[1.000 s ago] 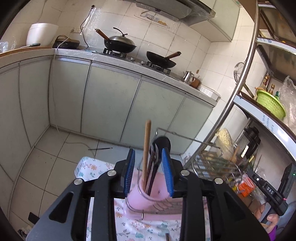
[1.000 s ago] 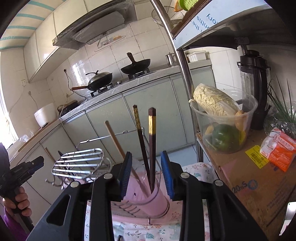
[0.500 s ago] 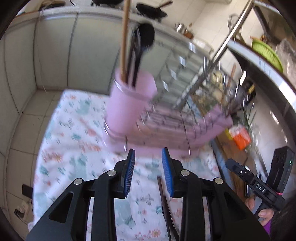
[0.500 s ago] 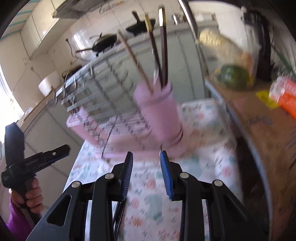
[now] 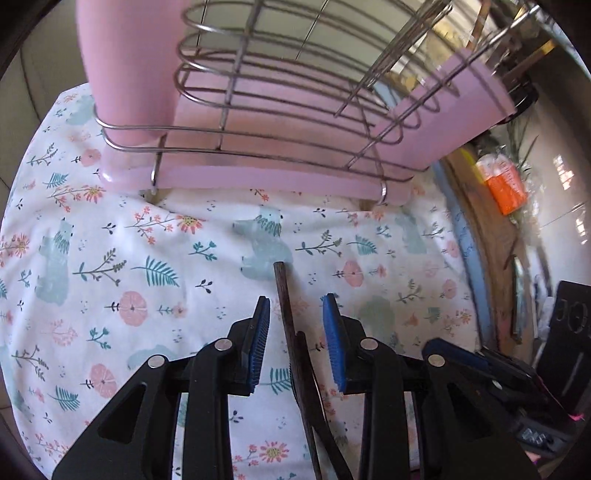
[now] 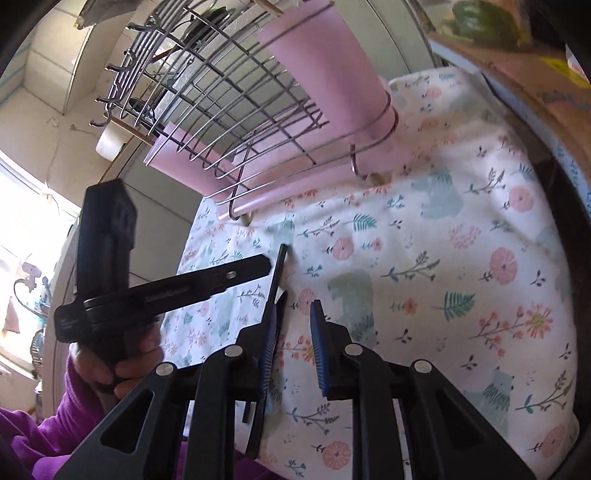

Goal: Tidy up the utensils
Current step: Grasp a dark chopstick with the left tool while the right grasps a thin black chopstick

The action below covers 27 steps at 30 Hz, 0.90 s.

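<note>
A dark chopstick [image 5: 286, 314] lies on the floral cloth [image 5: 147, 240], its tip pointing at the pink wire dish rack [image 5: 258, 177]. My left gripper [image 5: 295, 321] hangs low over it, open. The stick runs up between the two blue pads without touching them, and a second dark stick [image 5: 314, 391] lies beside it. In the right wrist view the same chopstick [image 6: 277, 269] passes under the left finger of my right gripper [image 6: 294, 325]. Those jaws are closing with only cloth in the gap. The pink utensil cup [image 6: 332, 74] stands at the rack's end.
A hand in a purple sleeve [image 6: 110, 369] holds the left gripper at the cloth's left edge. An orange packet [image 5: 504, 184] and a cardboard box [image 6: 517, 55] with a green pepper [image 6: 476, 18] sit to the right of the cloth. The rack stands right behind the chopsticks.
Both grippers have tipped down from the utensil cup and sunk to the cloth. The chopsticks now lie at their fingers. The right jaws have narrowed.
</note>
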### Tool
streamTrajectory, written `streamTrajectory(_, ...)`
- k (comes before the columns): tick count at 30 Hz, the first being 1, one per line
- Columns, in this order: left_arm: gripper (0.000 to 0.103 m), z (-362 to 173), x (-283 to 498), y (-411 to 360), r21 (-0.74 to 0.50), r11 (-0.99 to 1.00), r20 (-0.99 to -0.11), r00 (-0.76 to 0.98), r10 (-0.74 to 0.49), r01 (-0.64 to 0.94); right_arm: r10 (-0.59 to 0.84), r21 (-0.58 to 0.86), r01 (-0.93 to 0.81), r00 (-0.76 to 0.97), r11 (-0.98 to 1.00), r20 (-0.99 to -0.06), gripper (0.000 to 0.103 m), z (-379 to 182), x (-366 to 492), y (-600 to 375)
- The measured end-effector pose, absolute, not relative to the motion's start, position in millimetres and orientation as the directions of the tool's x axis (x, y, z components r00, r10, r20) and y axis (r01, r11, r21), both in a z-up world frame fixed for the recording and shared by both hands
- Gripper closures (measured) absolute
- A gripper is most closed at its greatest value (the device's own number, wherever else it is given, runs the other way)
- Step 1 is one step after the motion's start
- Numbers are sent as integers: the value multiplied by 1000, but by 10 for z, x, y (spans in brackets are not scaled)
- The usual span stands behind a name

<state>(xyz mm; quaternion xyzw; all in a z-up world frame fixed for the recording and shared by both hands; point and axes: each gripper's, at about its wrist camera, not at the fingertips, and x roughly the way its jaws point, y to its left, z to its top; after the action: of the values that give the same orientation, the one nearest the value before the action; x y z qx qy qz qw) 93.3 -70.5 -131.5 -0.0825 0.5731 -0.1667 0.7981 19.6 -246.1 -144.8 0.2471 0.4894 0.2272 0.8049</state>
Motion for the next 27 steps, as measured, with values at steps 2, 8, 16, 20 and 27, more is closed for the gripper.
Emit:
streamTrajectory(2, 74, -1367, 958, -782, -292, 941, -900, 282, -332, 173, 624, 634, -123, 394, 764, -675, 84, -1480, 207, -2439)
streamTrajectory(8, 96, -1455, 1029, -876, -225, 958, -916, 296, -269, 175, 633, 637, -121, 350, 762, -691, 84, -1576, 243, -2295)
streamTrajectory(16, 98, -1291, 950, -466, -315, 941, -877, 340, -340, 127, 603, 594, -124, 275, 795, -749, 82, -1666, 423, -1933)
streamTrajectory(20, 98, -1239, 863, -253, -362, 927, -855, 360, -373, 101, 531, 518, -122, 259, 847, -807, 80, -1756, 493, -1699)
streamTrajectory(27, 98, -1239, 830, -101, -406, 910, -835, 374, -404, 76, 433, 402, -164, 289, 901, -854, 74, -1800, 467, -1450)
